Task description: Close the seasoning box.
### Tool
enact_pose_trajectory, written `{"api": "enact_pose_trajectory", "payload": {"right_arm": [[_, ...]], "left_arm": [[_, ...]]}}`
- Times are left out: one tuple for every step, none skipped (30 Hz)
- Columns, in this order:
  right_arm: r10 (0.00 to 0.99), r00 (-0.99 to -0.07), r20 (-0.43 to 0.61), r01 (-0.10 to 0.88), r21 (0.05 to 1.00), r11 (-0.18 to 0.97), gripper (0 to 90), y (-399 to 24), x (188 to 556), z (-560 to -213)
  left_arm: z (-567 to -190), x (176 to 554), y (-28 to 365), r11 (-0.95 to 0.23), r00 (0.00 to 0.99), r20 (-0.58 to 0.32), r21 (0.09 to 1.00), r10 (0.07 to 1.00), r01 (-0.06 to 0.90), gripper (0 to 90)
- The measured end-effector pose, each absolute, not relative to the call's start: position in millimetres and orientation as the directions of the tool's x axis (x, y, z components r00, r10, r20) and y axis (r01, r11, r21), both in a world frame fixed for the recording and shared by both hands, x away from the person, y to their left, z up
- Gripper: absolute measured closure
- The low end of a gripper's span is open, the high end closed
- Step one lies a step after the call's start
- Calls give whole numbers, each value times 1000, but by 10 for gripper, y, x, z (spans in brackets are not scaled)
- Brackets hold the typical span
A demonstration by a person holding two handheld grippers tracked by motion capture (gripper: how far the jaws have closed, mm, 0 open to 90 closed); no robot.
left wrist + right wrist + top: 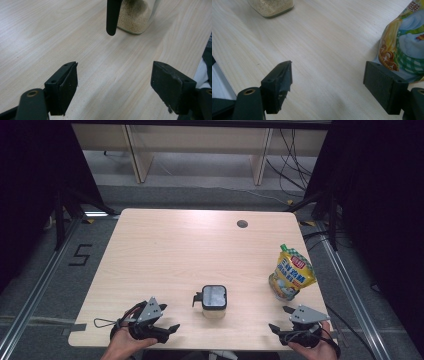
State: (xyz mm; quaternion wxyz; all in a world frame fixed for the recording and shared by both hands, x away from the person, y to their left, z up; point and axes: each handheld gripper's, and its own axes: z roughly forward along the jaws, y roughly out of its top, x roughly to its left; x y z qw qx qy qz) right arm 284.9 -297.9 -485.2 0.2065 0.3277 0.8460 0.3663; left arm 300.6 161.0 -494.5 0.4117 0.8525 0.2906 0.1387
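Observation:
A clear container [214,301] with a dark lid and a black latch handle stands near the table's front edge; it holds beige granules [133,18] and its black latch [111,16] hangs down at its side. A yellow spouted pouch [291,271] stands at the right, its printed side [405,47] close to my right gripper. My left gripper [167,330] rests open at the front left, short of the container. My right gripper [281,318] is open at the front right, just below the pouch. Both hold nothing.
The light wooden table [175,250] has a round cable hole [242,224] at the back right. Wooden furniture legs and cables lie on the floor beyond the far edge. Dark frames flank both sides.

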Motion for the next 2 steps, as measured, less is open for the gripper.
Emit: {"api": "enact_pose_trajectory", "payload": {"right_arm": [[706,-700,-110,404,754,518,242,-2980,2850,-4853],[706,-699,-112,404,754,519,240,-2981,2853,-4857]], "left_arm": [[-4942,3020,1618,-504,800,14,783,600,365,214],[-4952,3009,1611,-484,787,-11,783,617,391,212]]}}
